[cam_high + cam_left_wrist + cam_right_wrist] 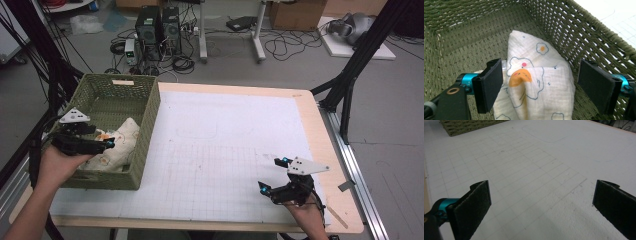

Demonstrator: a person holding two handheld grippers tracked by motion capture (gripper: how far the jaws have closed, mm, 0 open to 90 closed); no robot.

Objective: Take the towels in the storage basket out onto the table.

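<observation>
A white cloth [121,144] printed with ducks and fried eggs lies bunched in the green woven basket [151,112] at the table's left. My left gripper [102,138] reaches into the basket over its near left side, above the cloth. In the left gripper view the cloth [536,87] rises between the jaws of my left gripper [540,67], which stand wide; the left pad [487,87] is right beside the fabric and the right pad [596,85] is clear of it. My right gripper [272,174] rests open over the white mat [225,145] at the near right, nothing between its jaws [541,187].
The basket wall [586,32] stands close to my left gripper's right jaw. A corner of the basket [466,126] shows far off in the right gripper view. The gridded mat [531,162] spreads across the table's middle. Black frame legs [350,80] stand at the far right corner.
</observation>
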